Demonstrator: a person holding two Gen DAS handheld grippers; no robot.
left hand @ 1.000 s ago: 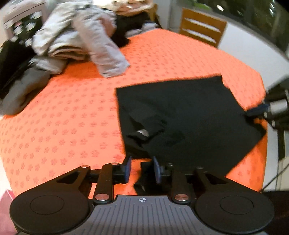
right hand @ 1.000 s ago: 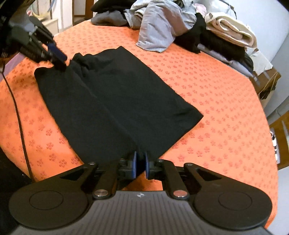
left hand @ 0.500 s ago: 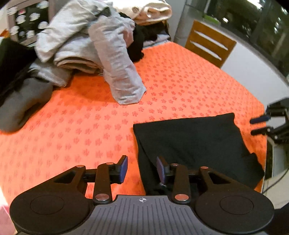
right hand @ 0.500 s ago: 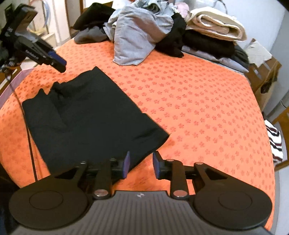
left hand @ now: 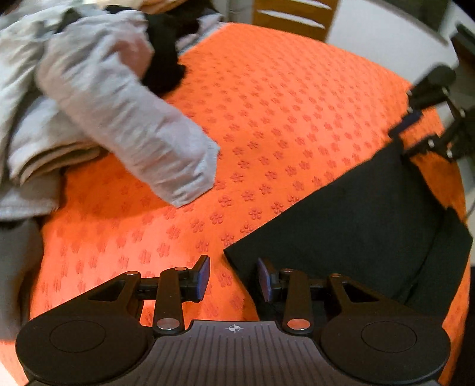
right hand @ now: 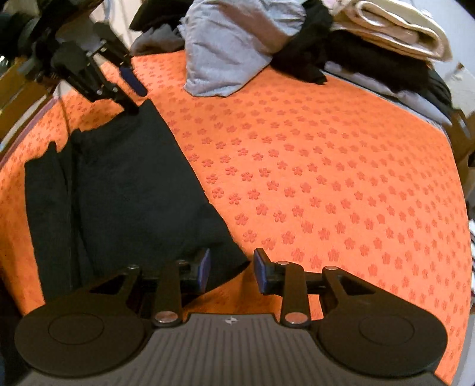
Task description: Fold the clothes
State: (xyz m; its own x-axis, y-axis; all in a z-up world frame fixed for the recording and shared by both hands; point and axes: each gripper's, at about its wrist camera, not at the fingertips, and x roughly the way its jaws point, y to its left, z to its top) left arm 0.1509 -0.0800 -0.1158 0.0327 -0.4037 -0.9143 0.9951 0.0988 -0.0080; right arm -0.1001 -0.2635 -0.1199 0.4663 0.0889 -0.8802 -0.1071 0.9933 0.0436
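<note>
The left gripper point(left hand: 234, 277) is standing with its jaws wide apart and holding nothing, hovering just over the near left corner of the black garment point(left hand: 356, 234). That corner is lying between and just beyond the two blue pads point(left hand: 204, 274); whether either pad is touching the cloth cannot be told.

The right gripper point(right hand: 232, 271) is likewise gaping wide and gripping nothing. Its left finger is sitting over the near corner of the same garment point(right hand: 124, 190), while its right finger is sitting over bare cloth of the orange flower-patterned cover point(right hand: 326, 166).

The black garment is lying folded and flat on the orange cover at the near edge of the surface, with a narrower folded strip showing along its near side in both views. In the left wrist view the right gripper is showing at the far right end of the garment; in the right wrist view the left gripper point(right hand: 130, 86) is showing at the far left end.

A heap of unfolded clothes point(right hand: 237, 44) is occupying the far side of the cover, well apart from the black garment: a grey piece point(left hand: 124, 118) is draping forward, with black and cream items point(right hand: 394, 26) behind. A wooden chair point(left hand: 294, 14) is standing beyond the far edge.
</note>
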